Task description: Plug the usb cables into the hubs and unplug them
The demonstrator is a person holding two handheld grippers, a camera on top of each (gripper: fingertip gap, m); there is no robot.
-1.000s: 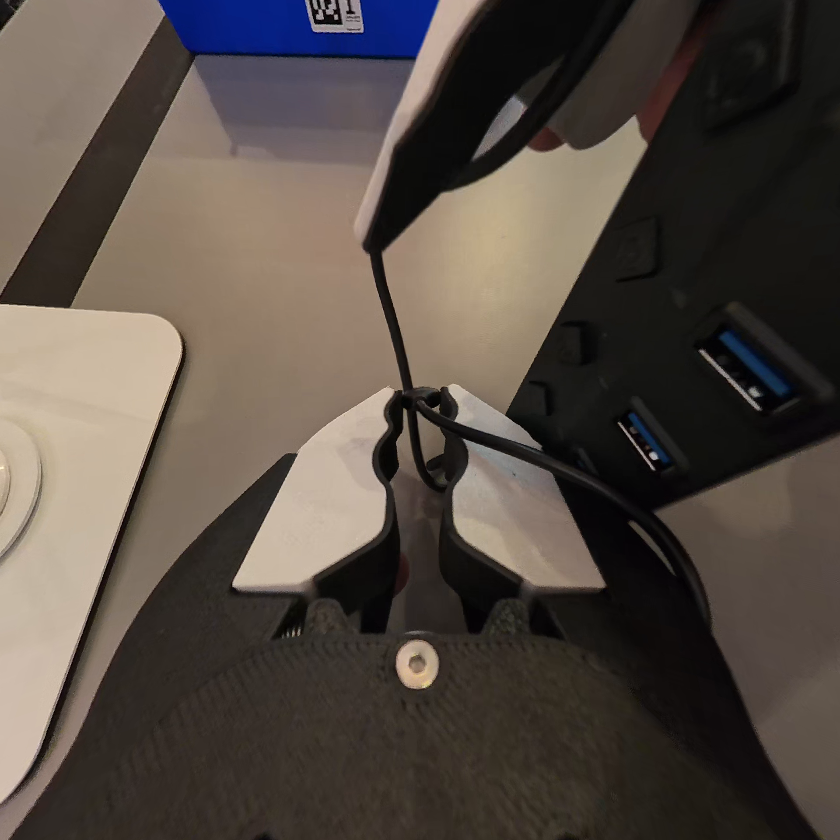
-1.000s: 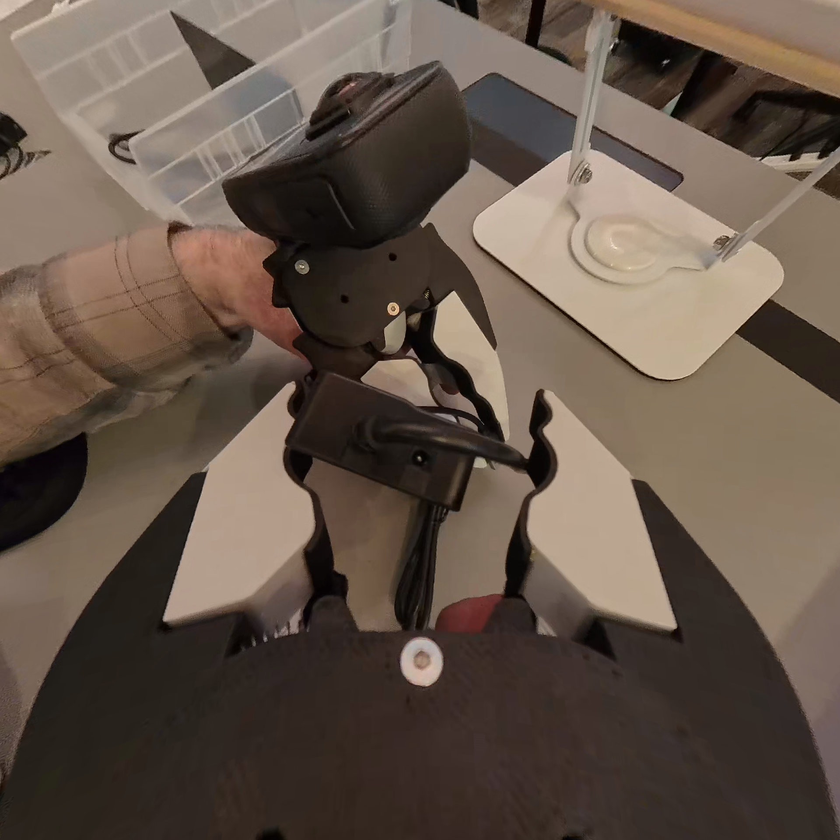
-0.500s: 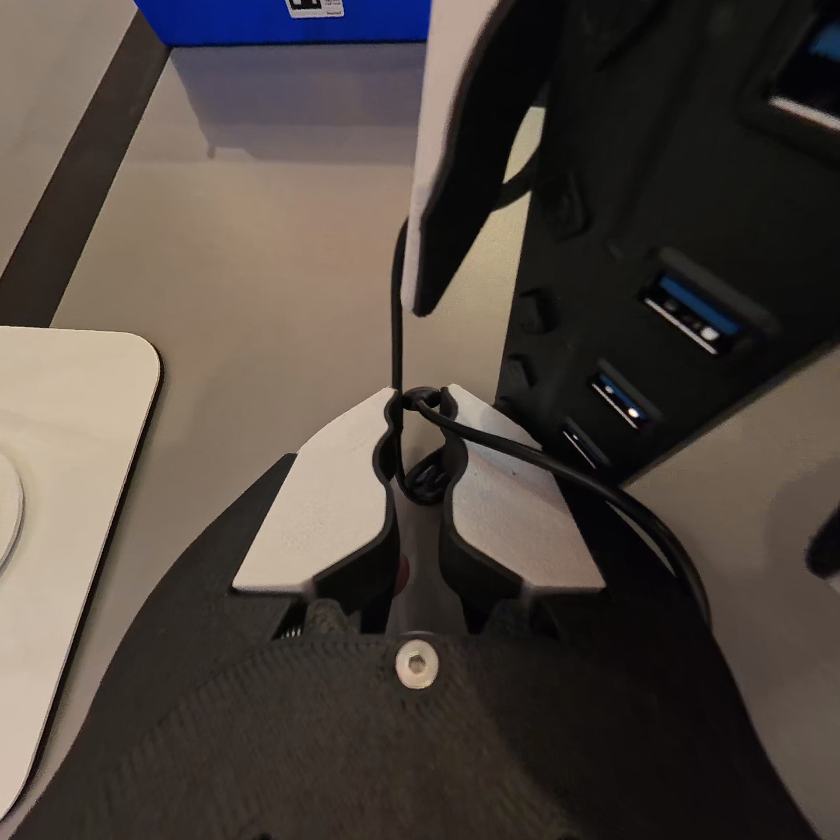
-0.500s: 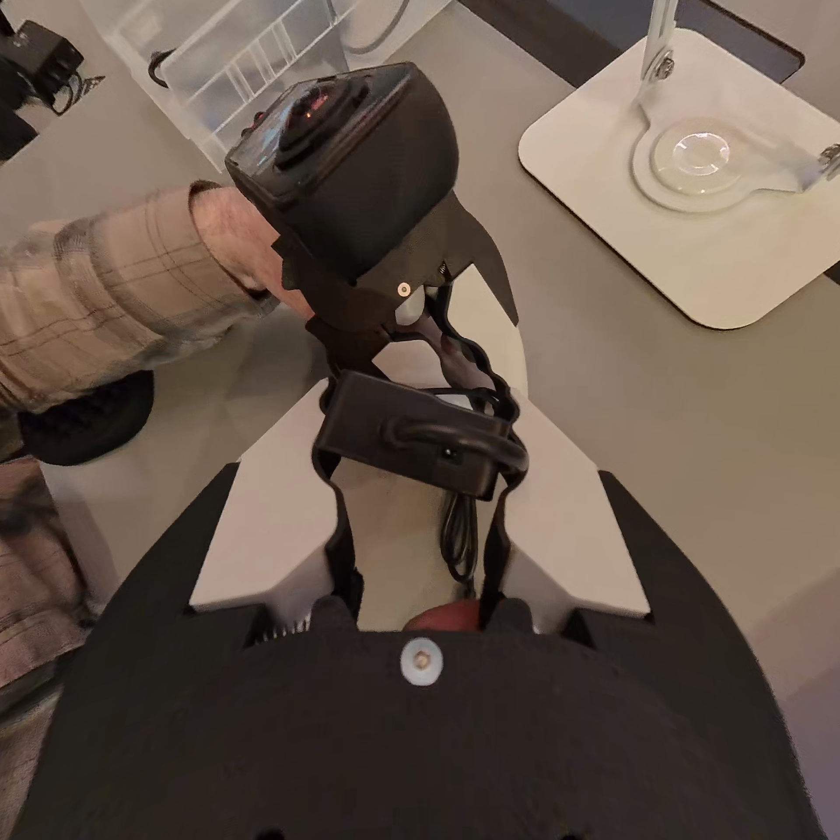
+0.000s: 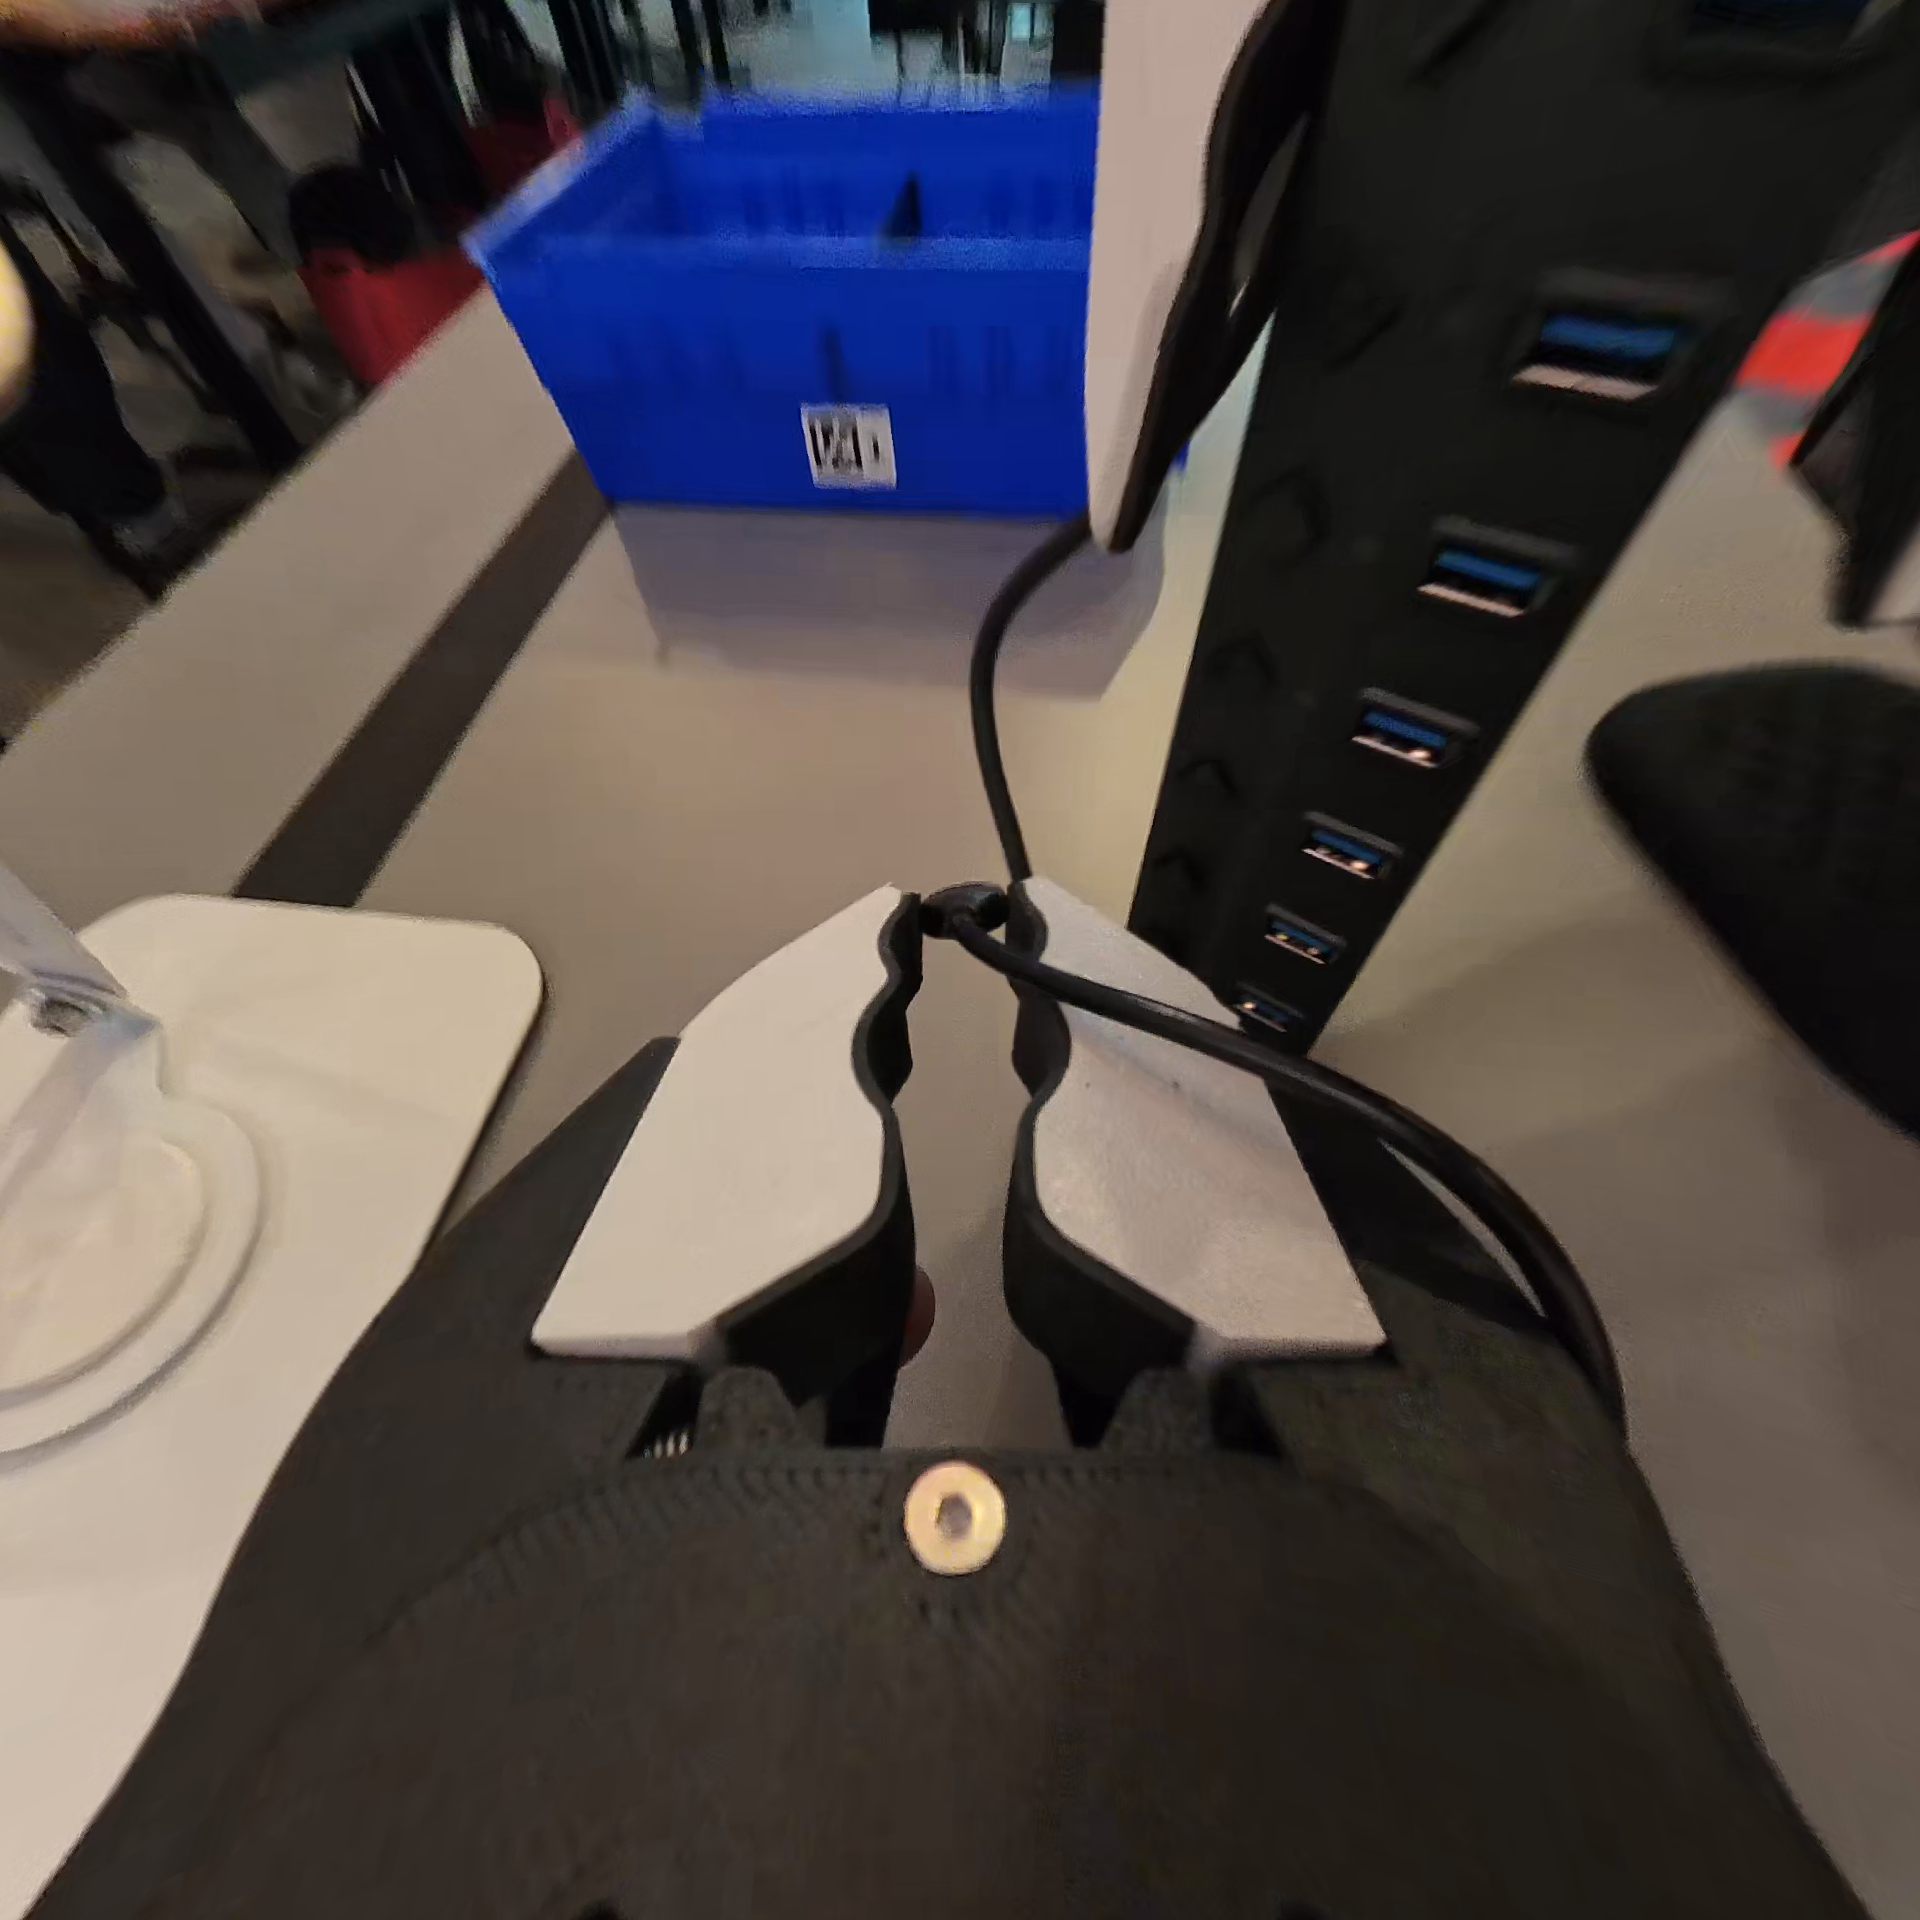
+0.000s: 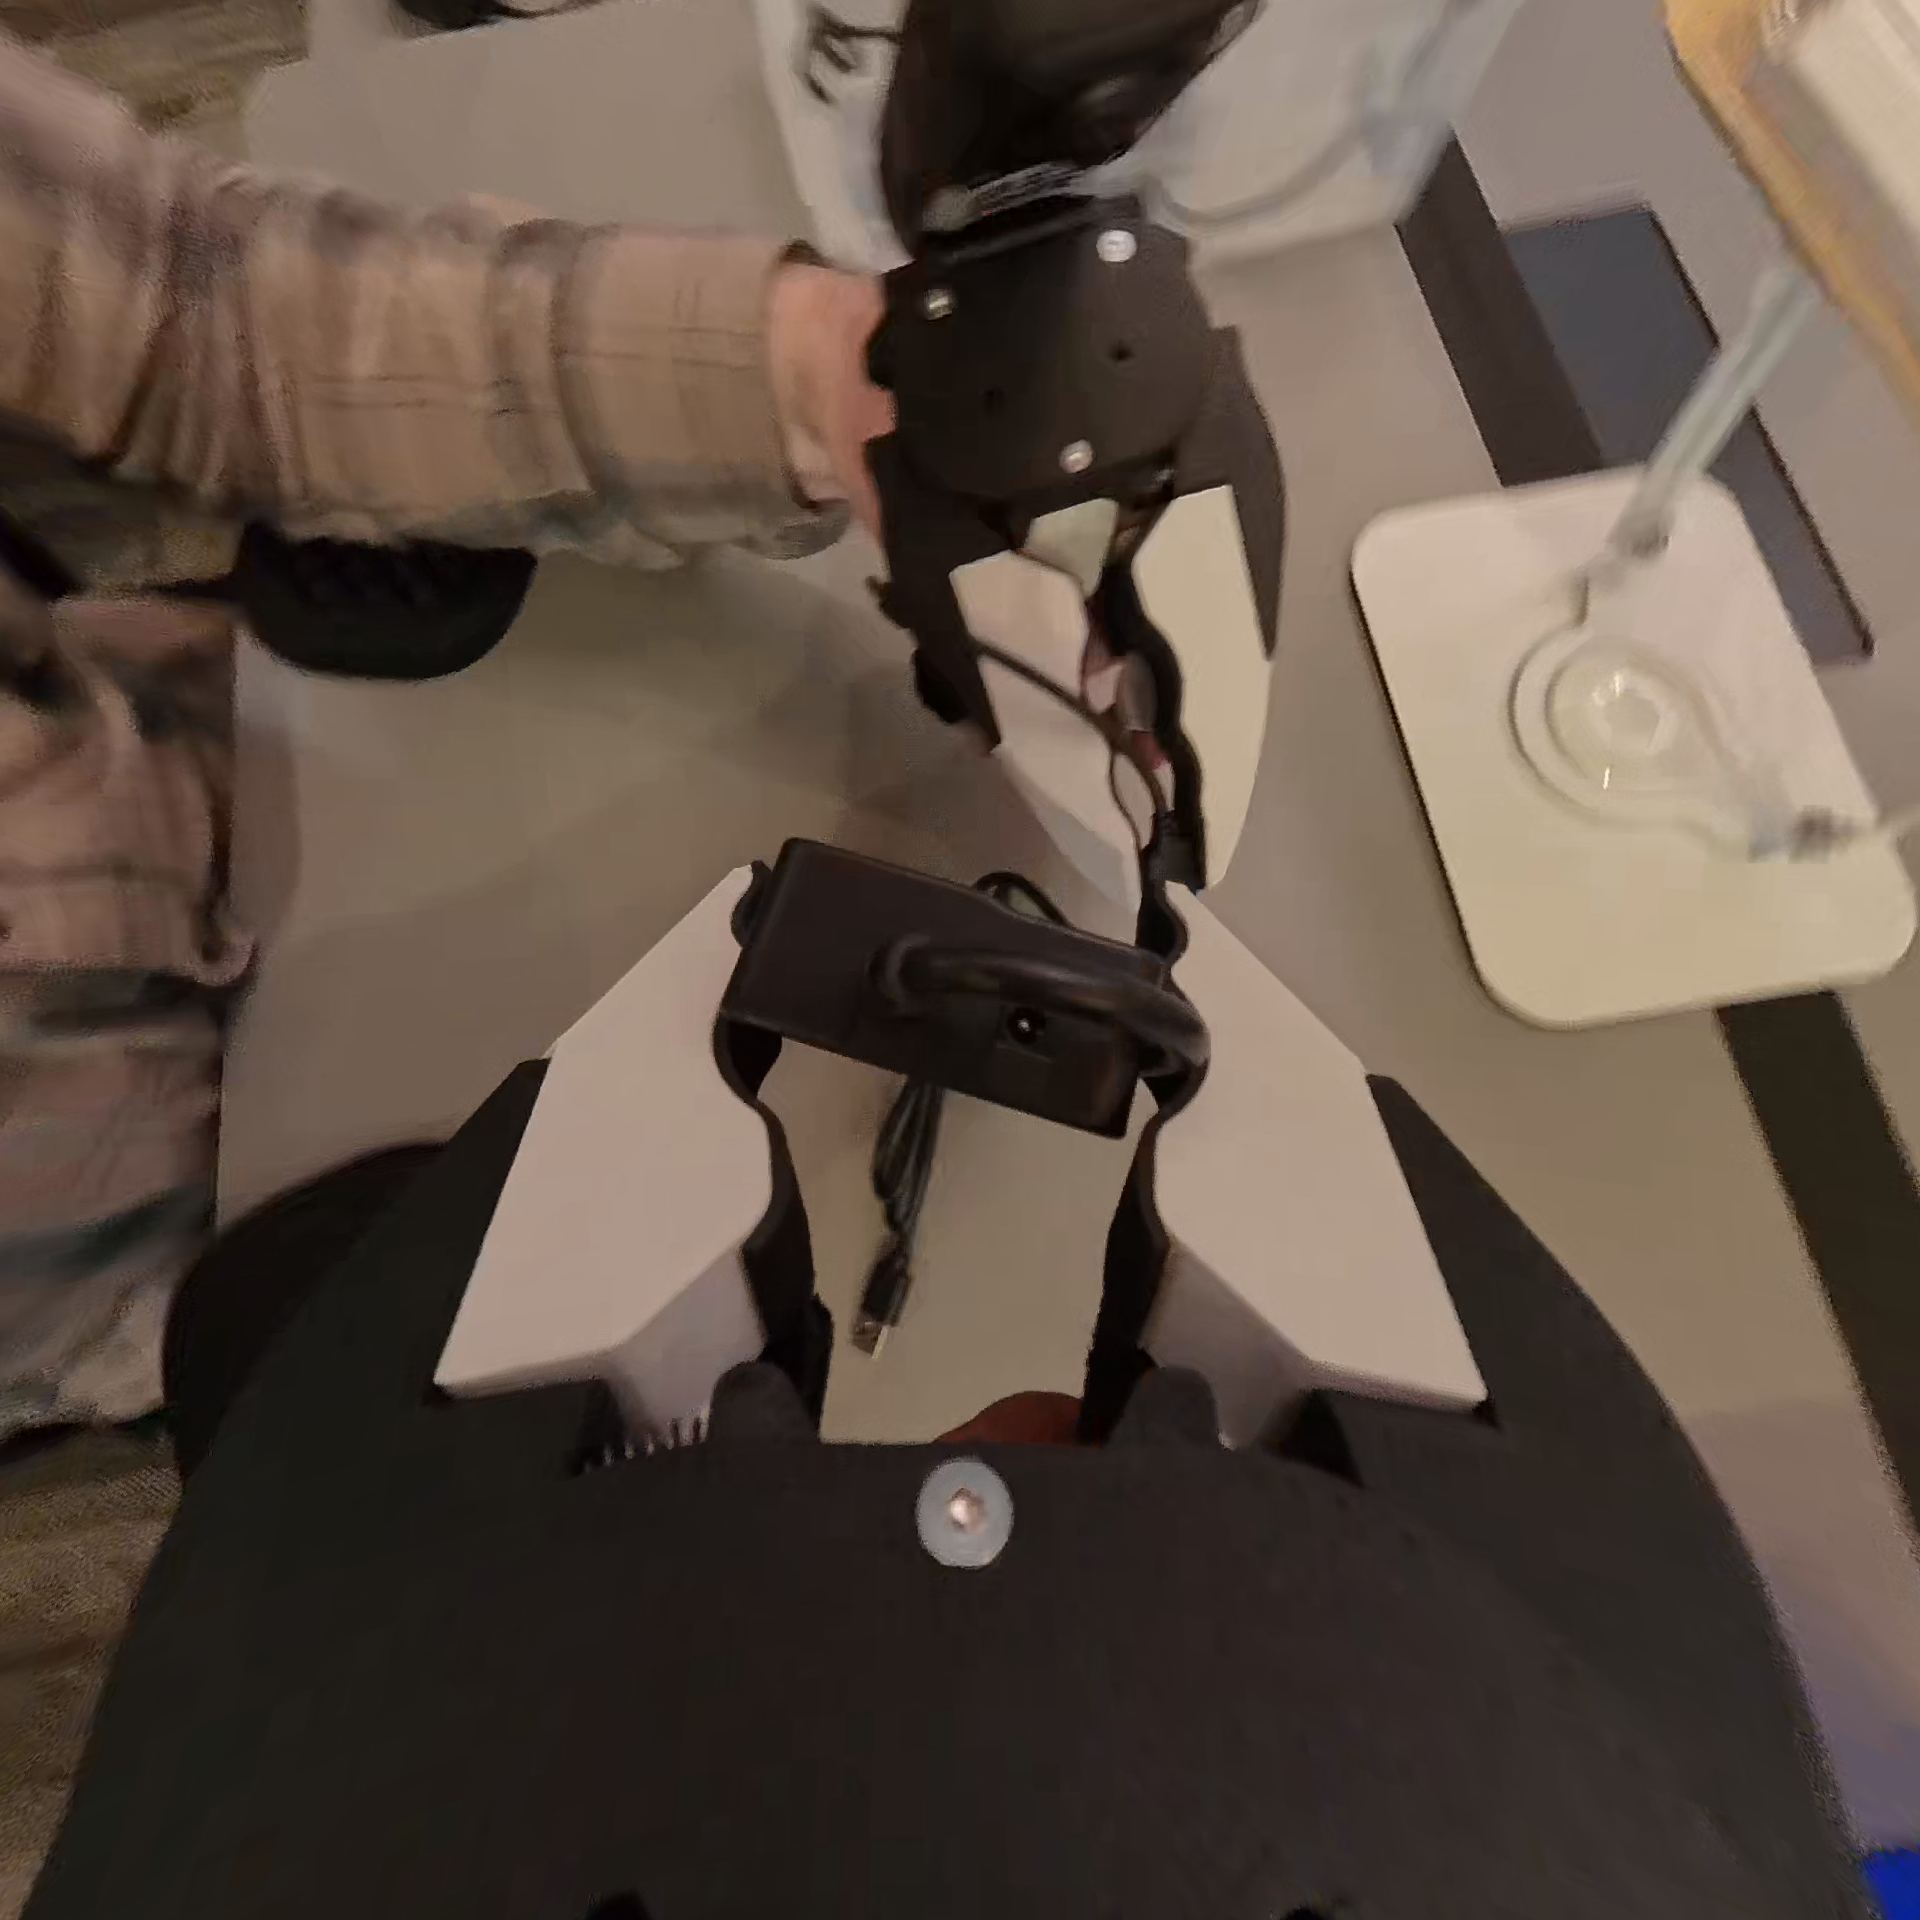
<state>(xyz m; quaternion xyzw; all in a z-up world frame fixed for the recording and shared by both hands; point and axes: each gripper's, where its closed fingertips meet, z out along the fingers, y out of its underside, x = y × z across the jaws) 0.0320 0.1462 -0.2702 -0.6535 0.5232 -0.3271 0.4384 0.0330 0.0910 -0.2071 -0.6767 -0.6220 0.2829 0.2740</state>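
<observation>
A long black USB hub point(image 5: 1382, 717) with several blue ports stands upright at the right of the left wrist view. My right gripper point(image 6: 966, 914) is shut on the hub's end point(image 6: 935, 997) and holds it above the table. My left gripper point(image 5: 961, 902) is shut on the hub's thin black cable point(image 5: 1299, 1081) at its fingertips, just left of the hub. In the right wrist view the left gripper point(image 6: 1169, 862) sits just beyond the hub. The cable's USB plug point(image 6: 883, 1299) hangs loose under the hub, between my right fingers.
A blue bin point(image 5: 810, 312) stands at the far edge of the grey table point(image 5: 727, 790). A white lamp base point(image 6: 1610, 758) is at the right, also at the left in the left wrist view point(image 5: 312, 1060). A person's plaid sleeve point(image 6: 416, 364) holds the left gripper. A black round object point(image 5: 1787, 862) lies right of the hub.
My right gripper has closed on the hub and raised it upright. The left wrist view has tilted up, bringing the blue bin into view. My left gripper still grips the cable.
</observation>
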